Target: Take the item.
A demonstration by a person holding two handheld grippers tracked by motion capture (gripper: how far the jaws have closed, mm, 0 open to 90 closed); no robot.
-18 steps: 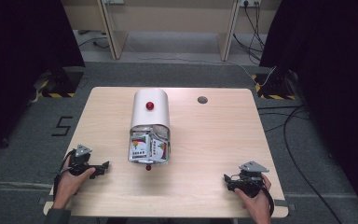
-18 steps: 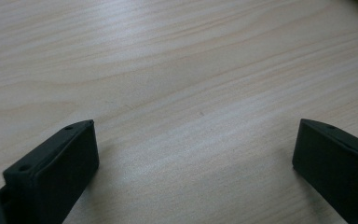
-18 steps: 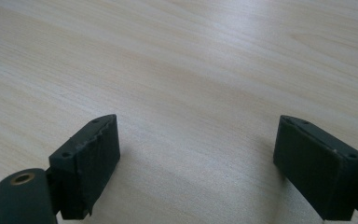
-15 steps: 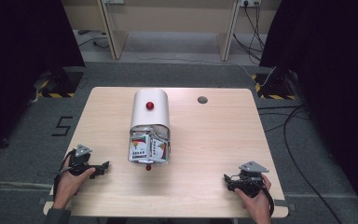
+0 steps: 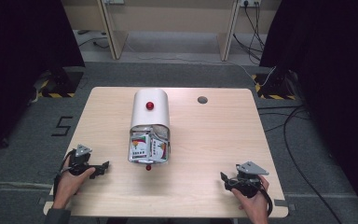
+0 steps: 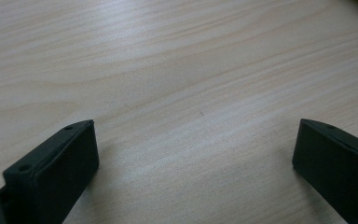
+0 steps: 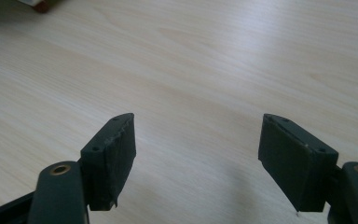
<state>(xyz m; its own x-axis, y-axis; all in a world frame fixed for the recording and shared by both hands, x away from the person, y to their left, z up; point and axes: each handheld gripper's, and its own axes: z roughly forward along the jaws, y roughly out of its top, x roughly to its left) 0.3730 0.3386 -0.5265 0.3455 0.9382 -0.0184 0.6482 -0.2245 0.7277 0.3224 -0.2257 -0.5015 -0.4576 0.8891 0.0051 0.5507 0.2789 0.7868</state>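
Note:
A white rounded container (image 5: 150, 109) with a red knob (image 5: 149, 106) on top lies in the middle of the wooden table (image 5: 205, 140). Its near end is open and shows colourful packets (image 5: 148, 147); a second red knob (image 5: 148, 167) sits at its near edge. My left gripper (image 5: 103, 165) rests near the table's front left, held by a hand, jaws wide apart over bare wood (image 6: 196, 121). My right gripper (image 5: 223, 178) rests at the front right, also open with nothing between its fingers (image 7: 112, 149).
A small dark round hole (image 5: 202, 99) marks the table's far right part. Cables (image 5: 289, 126) run over the grey floor to the right. Wooden furniture legs (image 5: 109, 32) stand beyond the far edge.

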